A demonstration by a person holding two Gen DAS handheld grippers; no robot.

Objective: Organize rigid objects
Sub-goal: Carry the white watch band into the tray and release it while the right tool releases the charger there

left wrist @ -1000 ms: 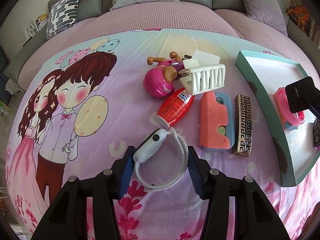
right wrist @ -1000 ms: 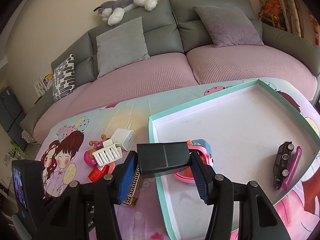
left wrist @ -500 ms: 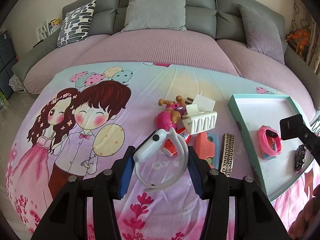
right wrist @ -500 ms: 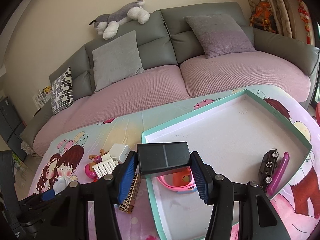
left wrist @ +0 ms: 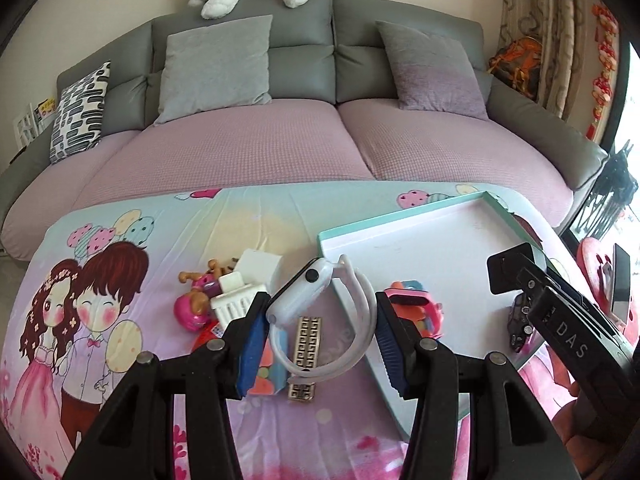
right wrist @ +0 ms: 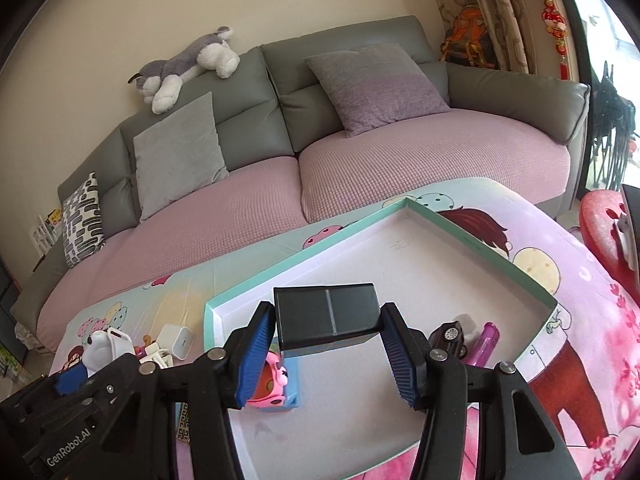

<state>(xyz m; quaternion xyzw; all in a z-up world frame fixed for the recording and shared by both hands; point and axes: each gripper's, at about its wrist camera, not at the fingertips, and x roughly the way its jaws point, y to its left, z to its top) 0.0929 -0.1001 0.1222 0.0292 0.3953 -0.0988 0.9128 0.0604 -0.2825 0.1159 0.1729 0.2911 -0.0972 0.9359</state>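
Observation:
My left gripper [left wrist: 320, 340] is shut on a white smartwatch [left wrist: 304, 290] and holds it in the air above the table, near the left edge of the teal-rimmed tray [left wrist: 360, 232]. My right gripper [right wrist: 326, 354] is shut on a black box [right wrist: 328, 322] above the tray [right wrist: 360, 226]; the box also shows in the left wrist view [left wrist: 514, 266]. In the tray lie a pink watch [right wrist: 274, 376], a black toy car [right wrist: 450, 334] and a pink pen [right wrist: 484, 342].
On the cartoon-print cloth left of the tray lie a gold patterned lighter [left wrist: 306, 354], a pink ball toy [left wrist: 192, 308], a white rack [left wrist: 236, 300], a white charger [left wrist: 258, 266] and a red tube [left wrist: 208, 332]. A grey sofa [left wrist: 300, 80] stands behind.
My left gripper has lifted the white smartwatch off the cloth and carried it right toward the tray. My right gripper has stayed over the tray with the black box, rising a little.

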